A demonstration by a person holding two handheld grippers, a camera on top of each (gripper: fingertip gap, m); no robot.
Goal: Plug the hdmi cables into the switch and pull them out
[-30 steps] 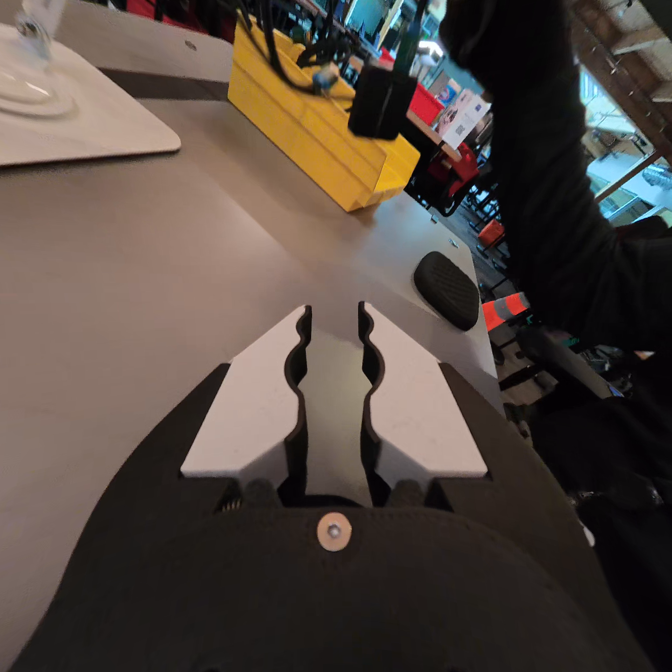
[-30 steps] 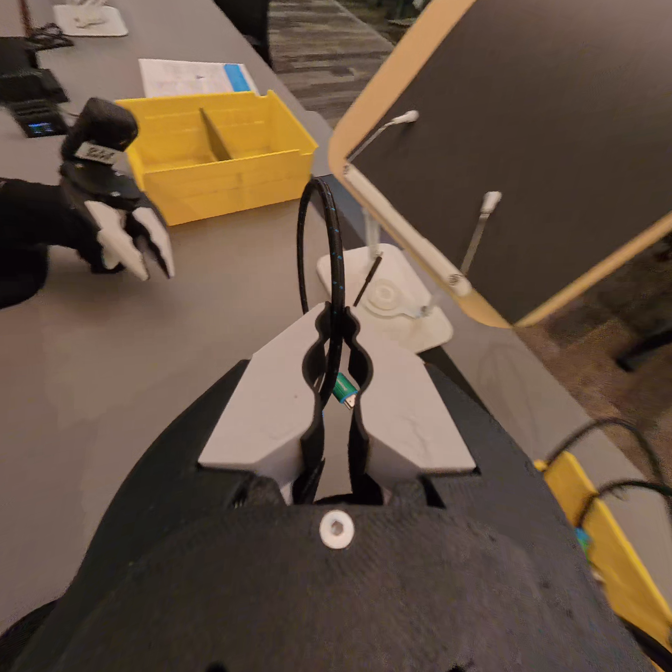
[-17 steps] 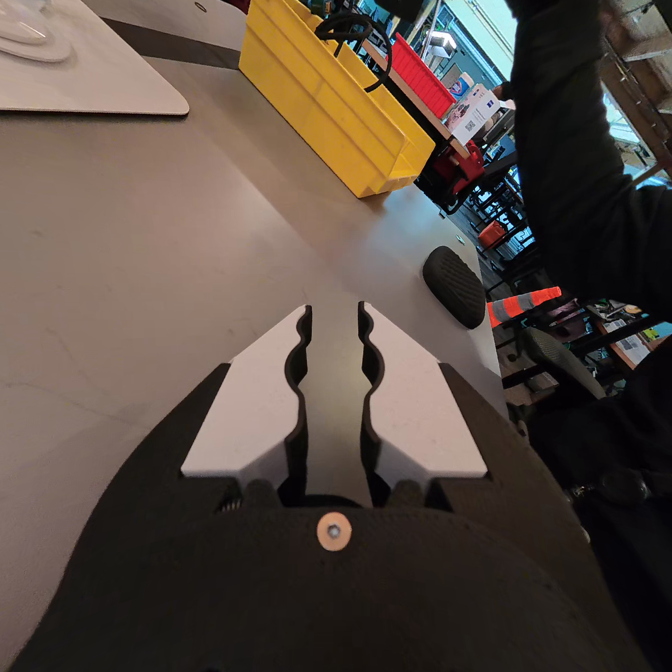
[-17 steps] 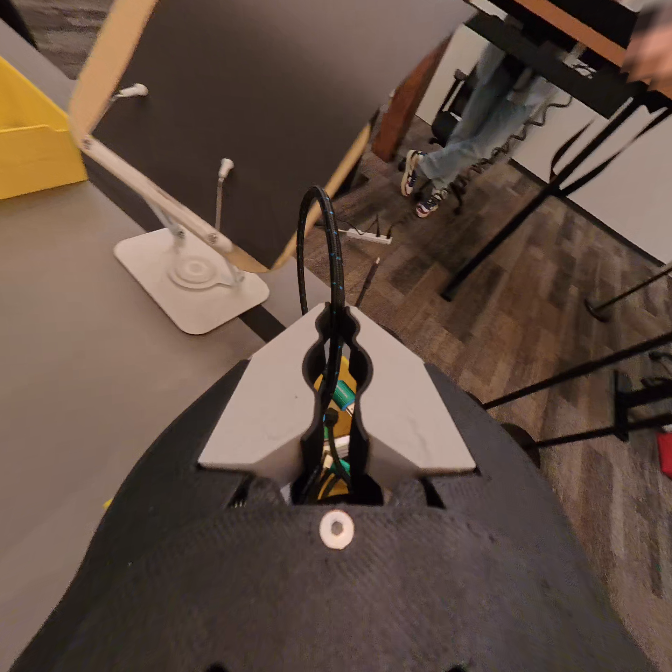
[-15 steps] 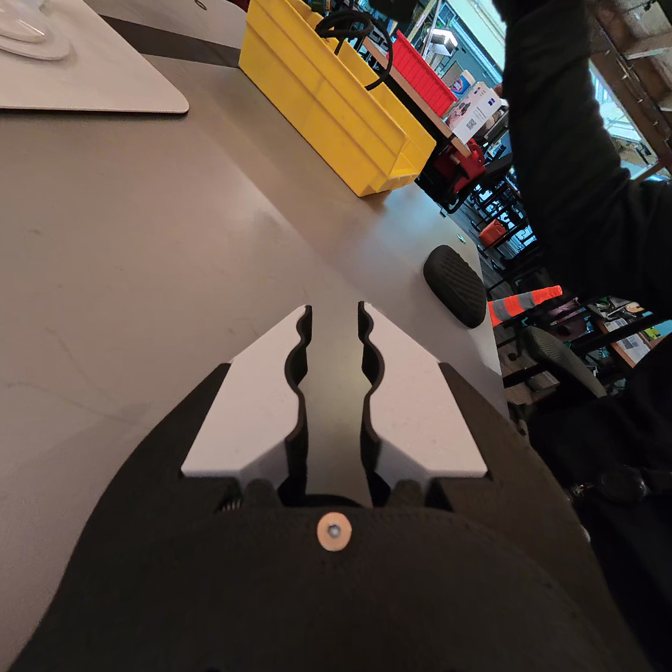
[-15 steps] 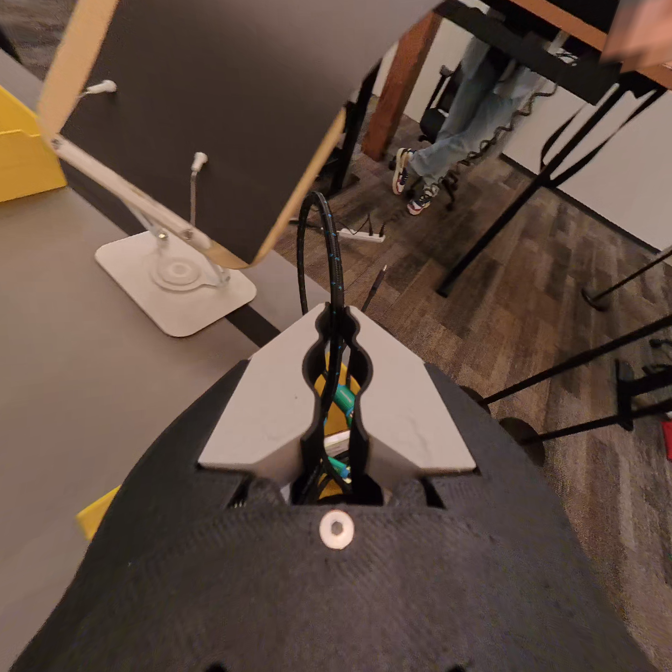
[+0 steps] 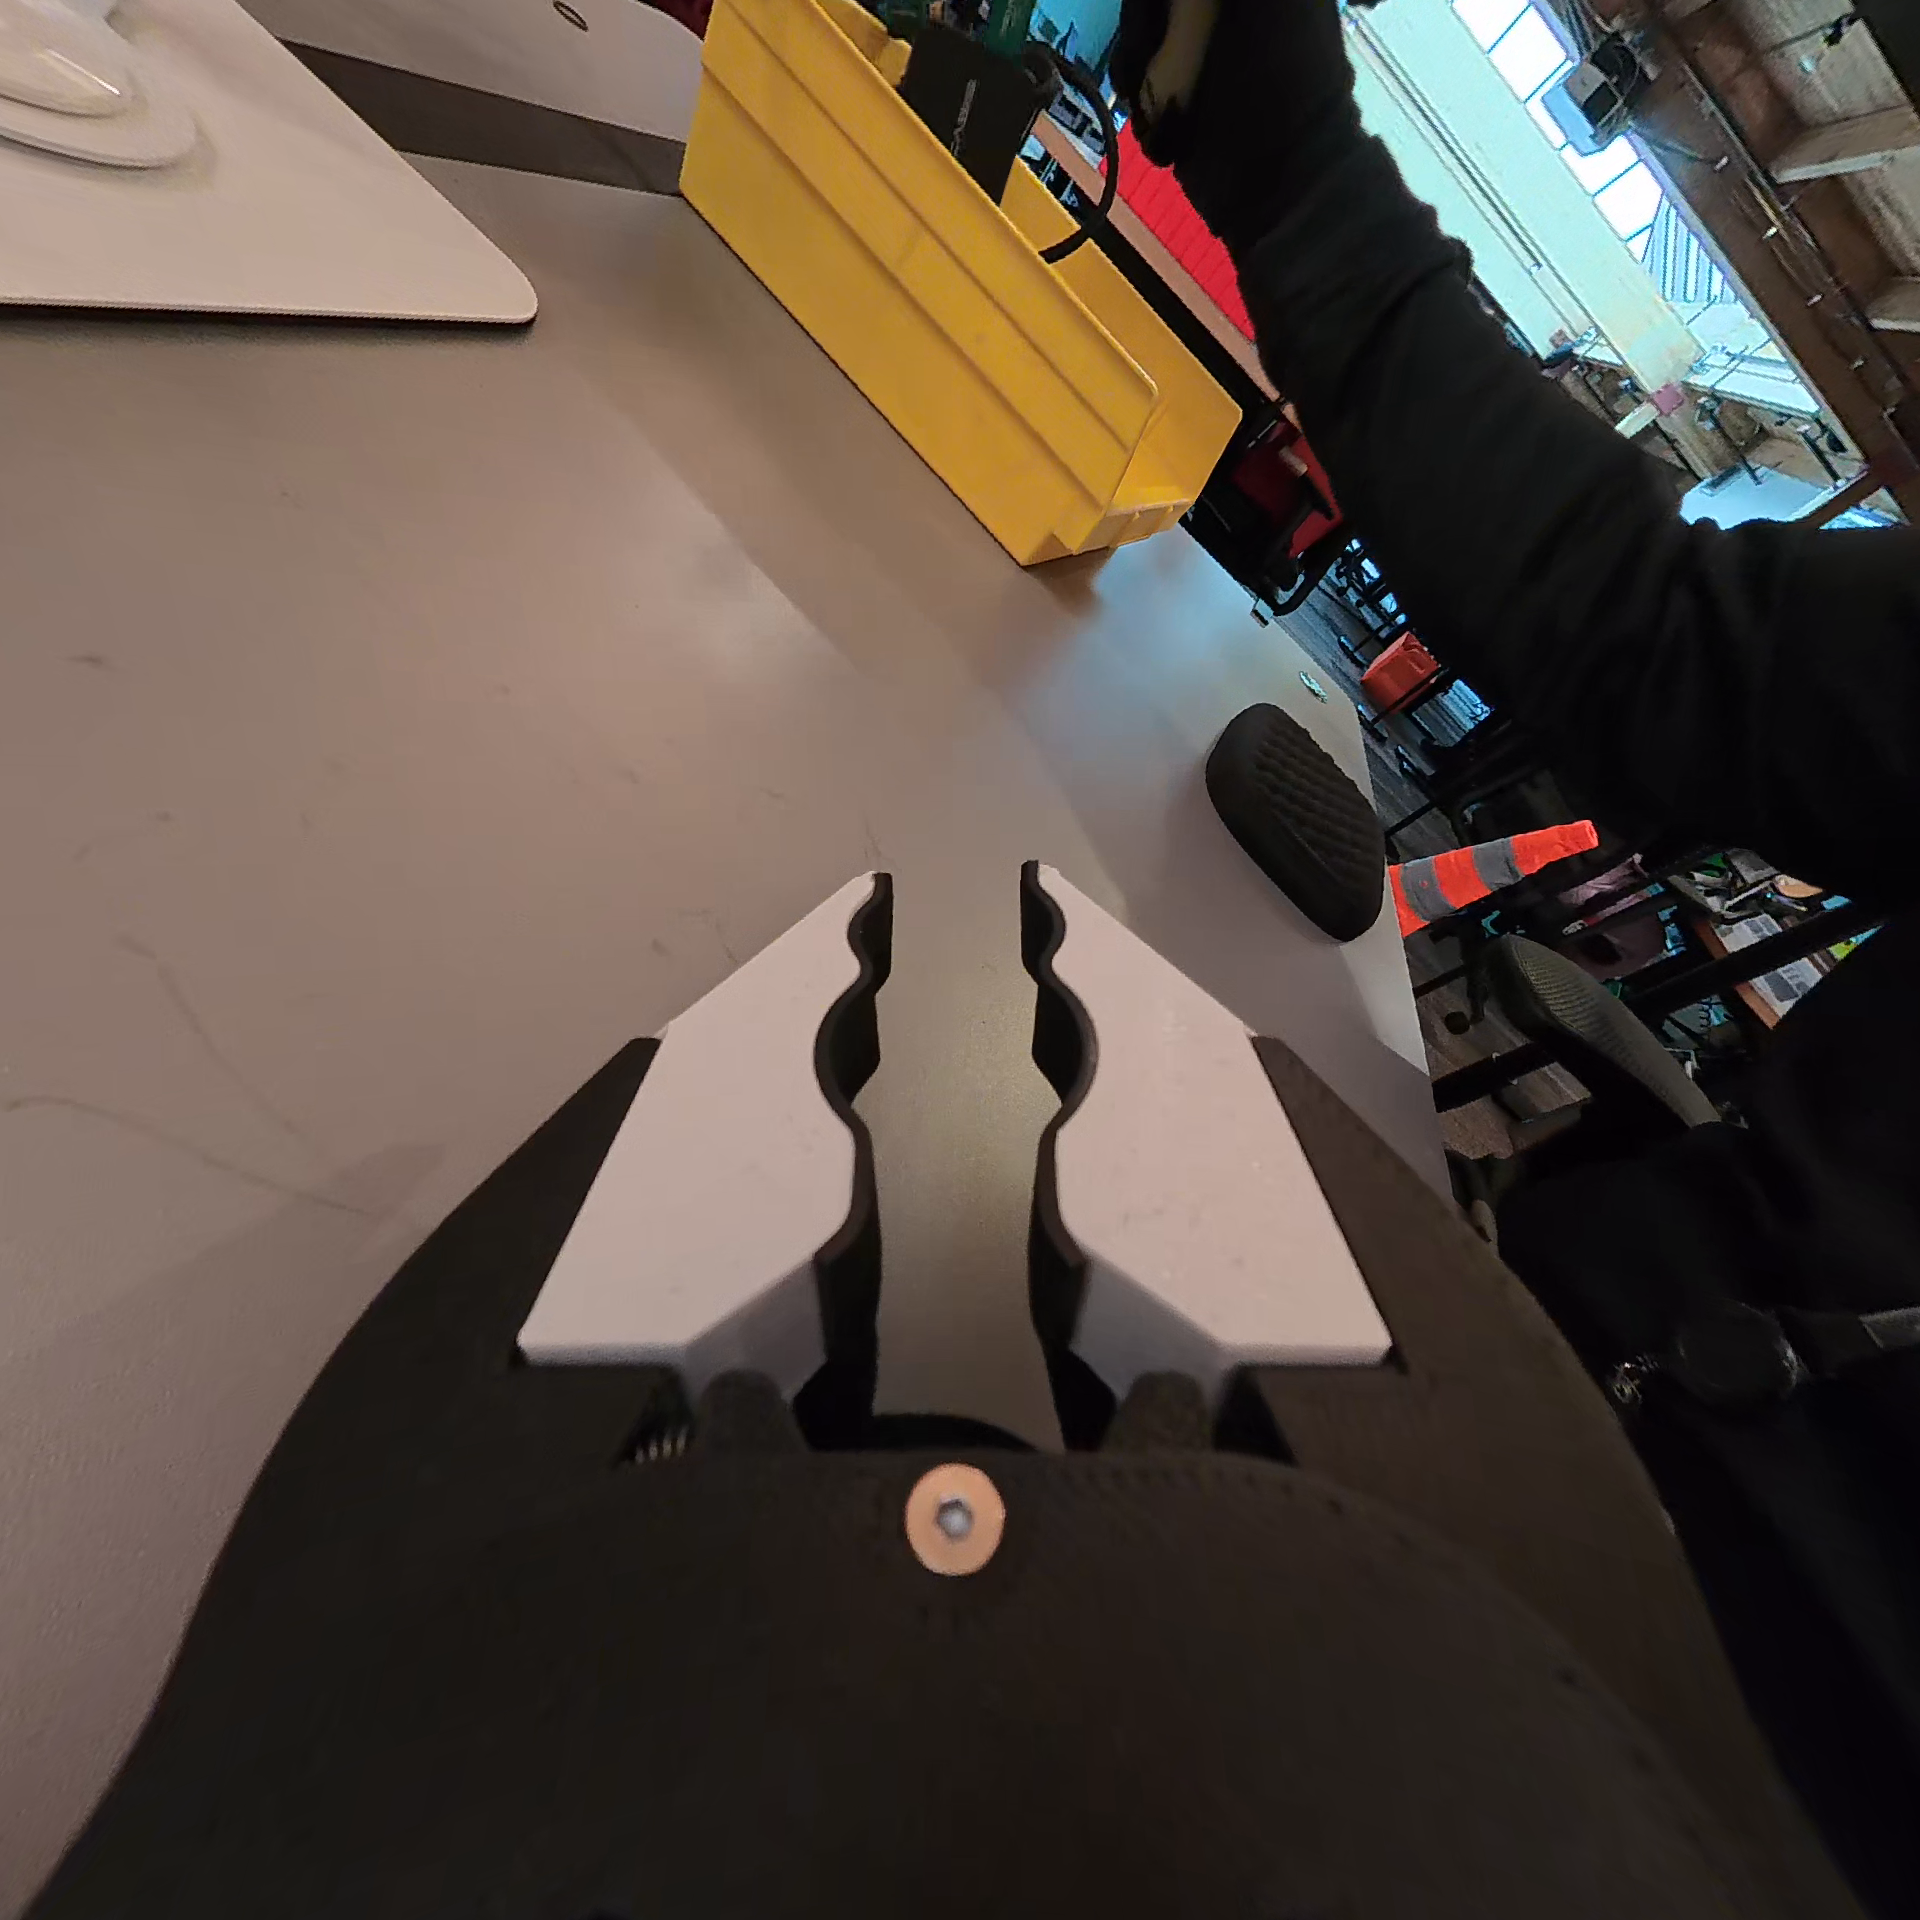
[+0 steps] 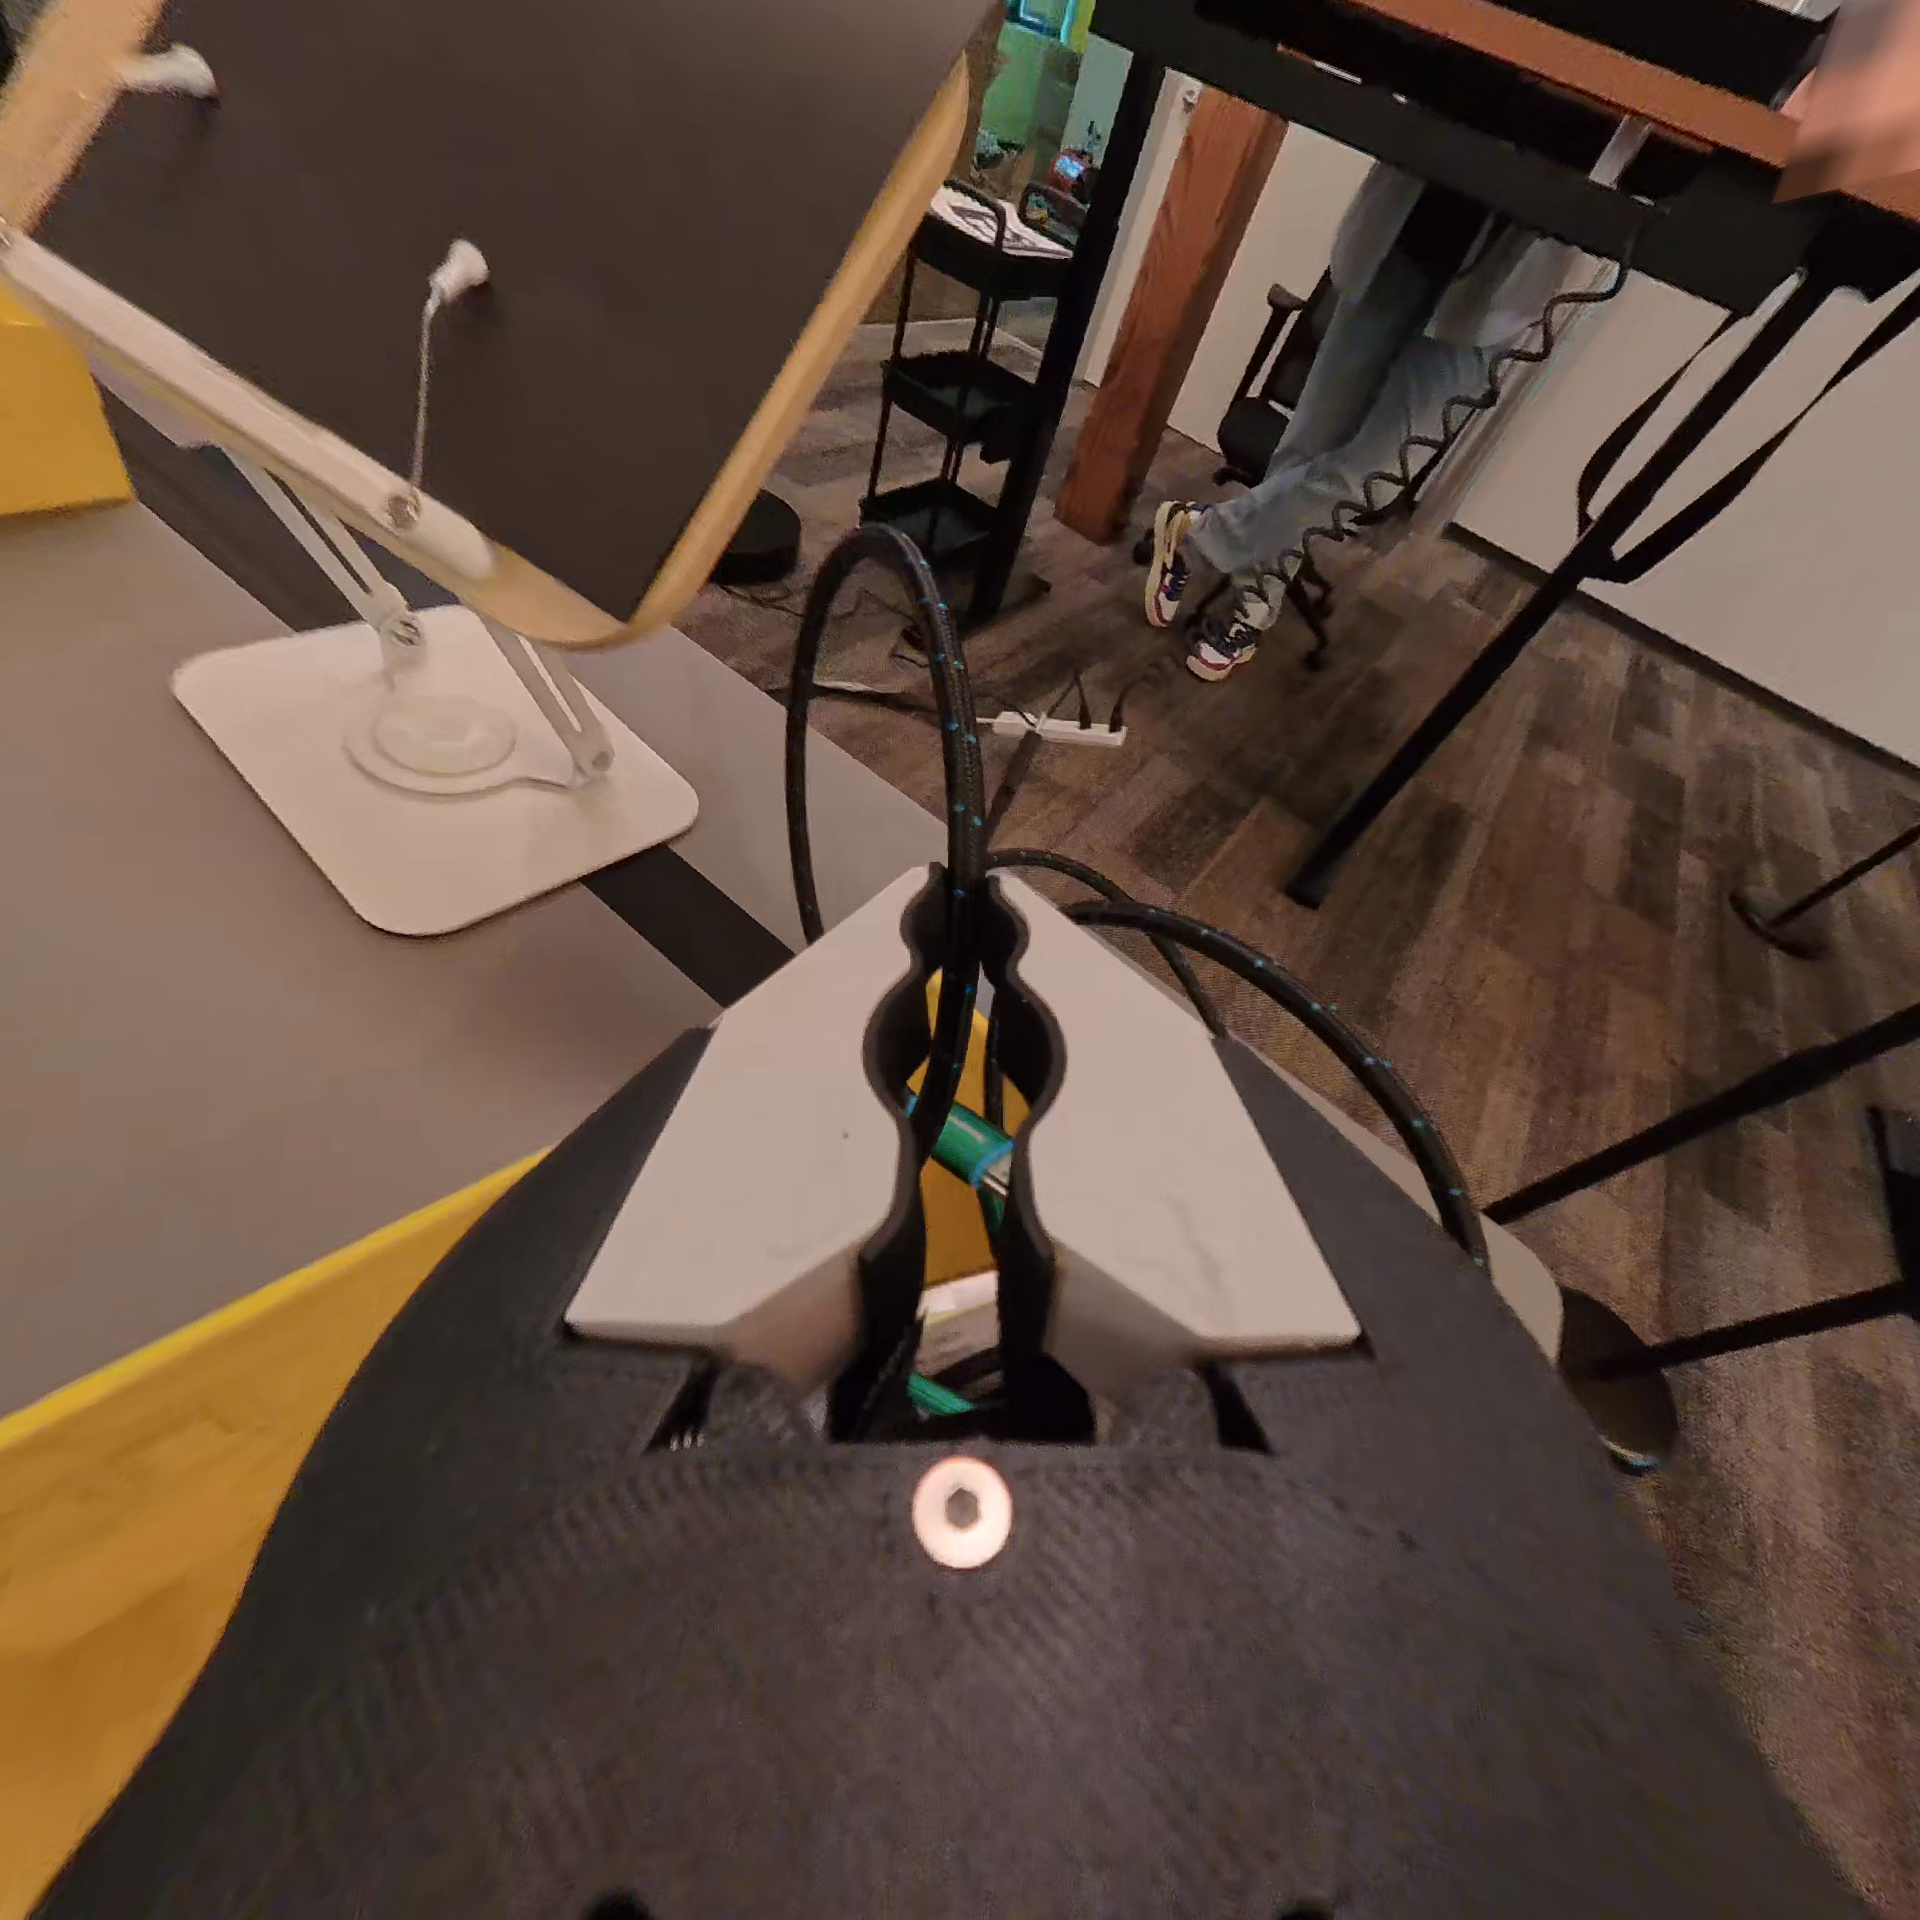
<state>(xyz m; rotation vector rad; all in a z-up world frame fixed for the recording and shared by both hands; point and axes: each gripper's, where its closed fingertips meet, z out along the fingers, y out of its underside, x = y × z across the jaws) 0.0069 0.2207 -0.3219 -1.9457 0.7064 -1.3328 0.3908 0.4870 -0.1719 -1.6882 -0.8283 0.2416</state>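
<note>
1. The right tool [image 8: 961, 894] was clamped on a black braided HDMI cable [image 8: 961, 717] looping above a yellow bin [image 8: 125, 1455] at the table's right edge.
2. The cable looked light, limp and springy; gripping its rigid plug would steer better.
3. The left tool [image 7: 956, 873] sat apart, empty, over the table [image 7: 416, 675].
4. No writing was legible.

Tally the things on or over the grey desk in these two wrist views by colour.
Yellow: 2, the yellow bin near the right hand-held gripper, and another yellow bin at the desk's far side.
Black: 2, the braided cable and the ribbed oval pad.
White: 1, the stand base.
Total: 5
</note>
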